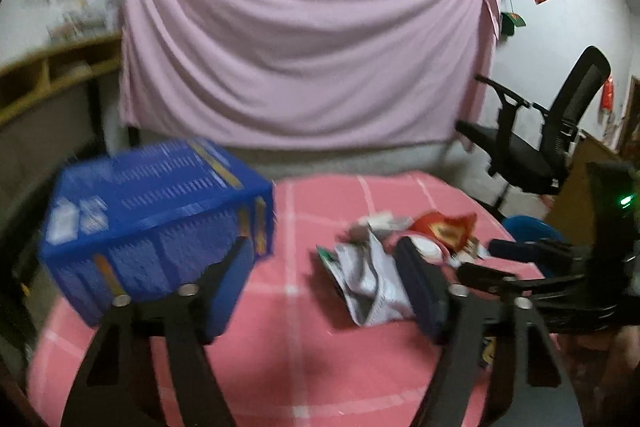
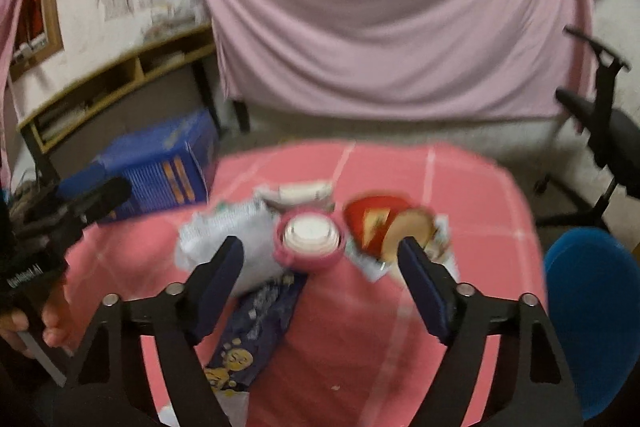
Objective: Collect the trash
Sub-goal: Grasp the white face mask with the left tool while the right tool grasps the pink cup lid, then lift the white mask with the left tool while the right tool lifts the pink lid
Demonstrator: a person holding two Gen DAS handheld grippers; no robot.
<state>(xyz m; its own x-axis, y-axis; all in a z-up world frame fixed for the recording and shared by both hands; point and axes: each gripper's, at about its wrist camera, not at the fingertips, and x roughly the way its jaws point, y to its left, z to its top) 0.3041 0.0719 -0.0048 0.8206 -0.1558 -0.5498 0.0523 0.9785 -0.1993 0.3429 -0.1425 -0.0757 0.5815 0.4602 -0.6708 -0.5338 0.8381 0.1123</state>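
Observation:
A pile of trash lies mid-table on the pink checked cloth [image 2: 460, 195]: a silver wrapper [image 2: 228, 239], a pink cup with a white lid [image 2: 310, 239], a red packet [image 2: 372, 223] and a dark blue wrapper [image 2: 256, 323]. My right gripper [image 2: 320, 247] hovers just short of the cup, open, with nothing between its pads. In the left wrist view my left gripper [image 1: 322, 251] stands open between the blue crate [image 1: 152, 211] and the silver wrapper [image 1: 368, 279], holding nothing. The red packet [image 1: 444, 227] lies behind the wrapper. The right gripper [image 1: 480, 259] enters from the right.
The blue crate [image 2: 160, 167] stands on the table's left edge. A black office chair [image 1: 552, 131] and a blue stool [image 2: 592, 307] are at the right. A wooden shelf [image 2: 120, 75] and a hanging pink sheet [image 1: 304, 43] are behind. A hand [image 2: 52, 311] holds the left gripper [image 2: 96, 193].

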